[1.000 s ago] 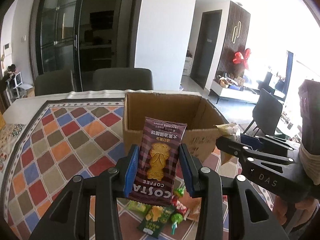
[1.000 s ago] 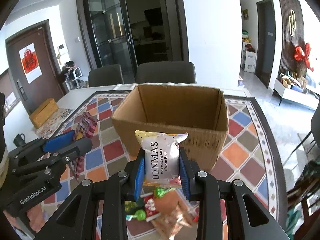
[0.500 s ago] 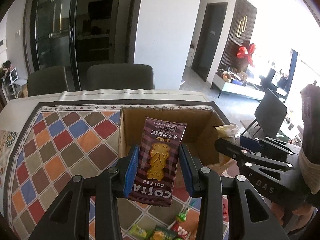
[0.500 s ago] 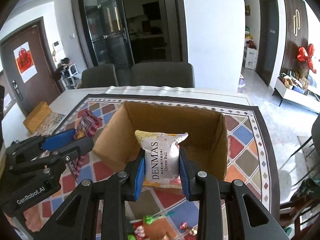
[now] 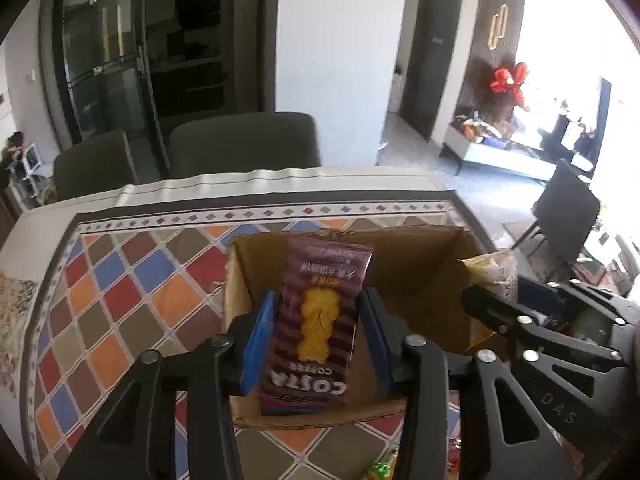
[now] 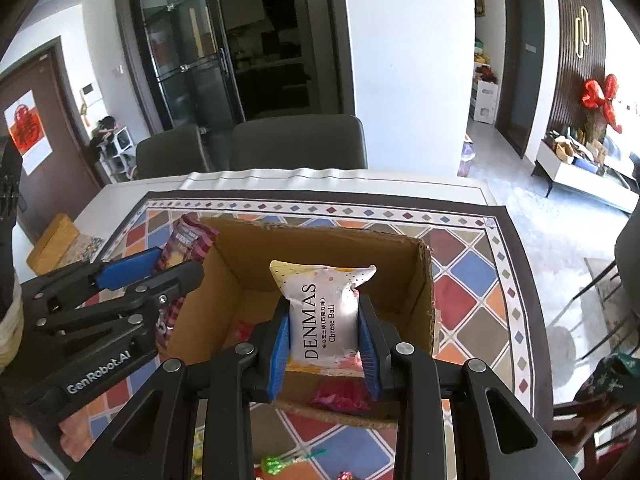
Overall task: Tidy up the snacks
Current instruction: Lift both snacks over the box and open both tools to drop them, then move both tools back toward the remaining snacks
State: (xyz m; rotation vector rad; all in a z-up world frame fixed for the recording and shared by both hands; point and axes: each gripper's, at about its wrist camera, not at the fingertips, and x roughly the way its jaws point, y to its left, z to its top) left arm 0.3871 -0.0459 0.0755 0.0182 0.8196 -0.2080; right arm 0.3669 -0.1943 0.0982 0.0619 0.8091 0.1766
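Observation:
My left gripper is shut on a brown Costa Coffee packet and holds it over the open cardboard box. My right gripper is shut on a white Denmas Cheese Ball packet and holds it over the same box. Pink wrapped snacks lie on the box floor. In the right wrist view the left gripper with its packet stands at the box's left wall. In the left wrist view the right gripper stands at the box's right side.
The box sits on a table with a colourful diamond-pattern cloth. Loose sweets lie on the cloth in front of the box. Two dark chairs stand at the table's far edge. A yellow box lies far left.
Both grippers have risen and moved forward, from in front of the box to over its opening, each still holding its packet. The loose snacks have slid out of view below.

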